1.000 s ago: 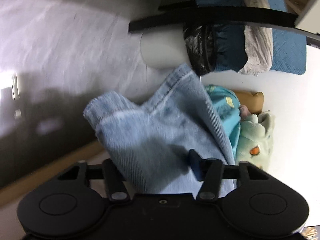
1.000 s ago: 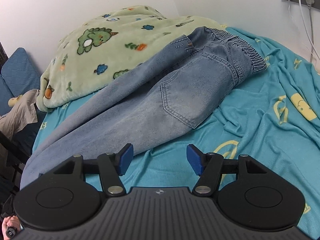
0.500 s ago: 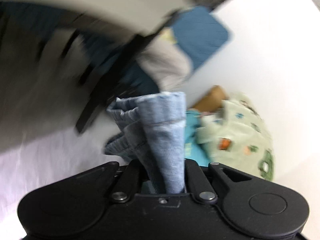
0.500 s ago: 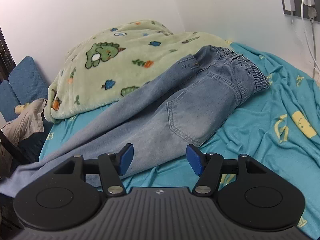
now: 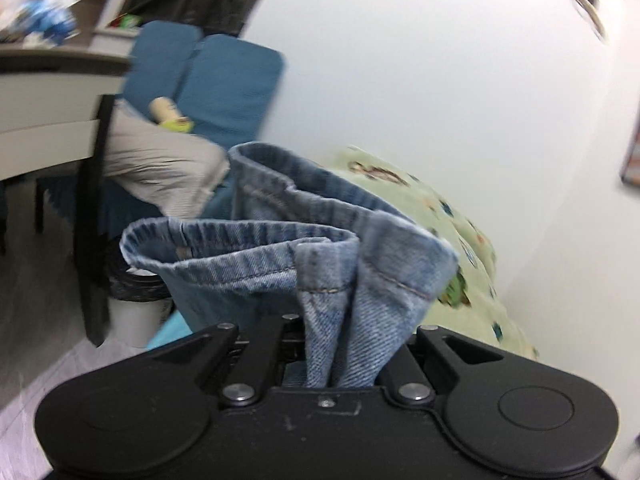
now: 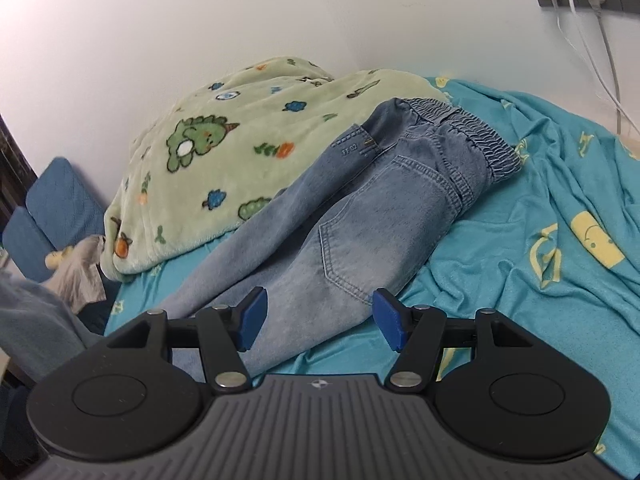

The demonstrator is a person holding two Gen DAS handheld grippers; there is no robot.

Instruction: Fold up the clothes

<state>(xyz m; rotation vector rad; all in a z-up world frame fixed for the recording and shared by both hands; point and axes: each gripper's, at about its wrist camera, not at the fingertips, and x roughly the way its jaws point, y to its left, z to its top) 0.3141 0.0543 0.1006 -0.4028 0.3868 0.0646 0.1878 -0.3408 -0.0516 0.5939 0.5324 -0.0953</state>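
Observation:
Light blue jeans point(image 6: 372, 216) lie on the teal bedsheet point(image 6: 532, 248), elastic waistband toward the far right, legs running down to the left. In the left wrist view my left gripper point(image 5: 344, 360) is shut on the bunched leg hems point(image 5: 320, 248) of the jeans, lifted above the bed; the fabric hides the pads. My right gripper point(image 6: 320, 316) stands open just above the thigh part of the jeans, its blue pads point(image 6: 254, 316) apart with nothing pressed between them. A blurred strip of denim point(image 6: 36, 320) hangs at that view's left edge.
A green dinosaur-print blanket point(image 6: 224, 152) is heaped at the back of the bed against the white wall. Blue cushions point(image 5: 208, 80) and grey cloth point(image 5: 160, 172) sit beyond the bed's foot beside a desk point(image 5: 48, 92). Chargers and cables point(image 6: 576, 8) hang at the wall, upper right.
My left gripper closed on the jean hems and lifted them while rolling, so its view swung from the floor to the wall and blanket. The right gripper drifted slightly and stayed open.

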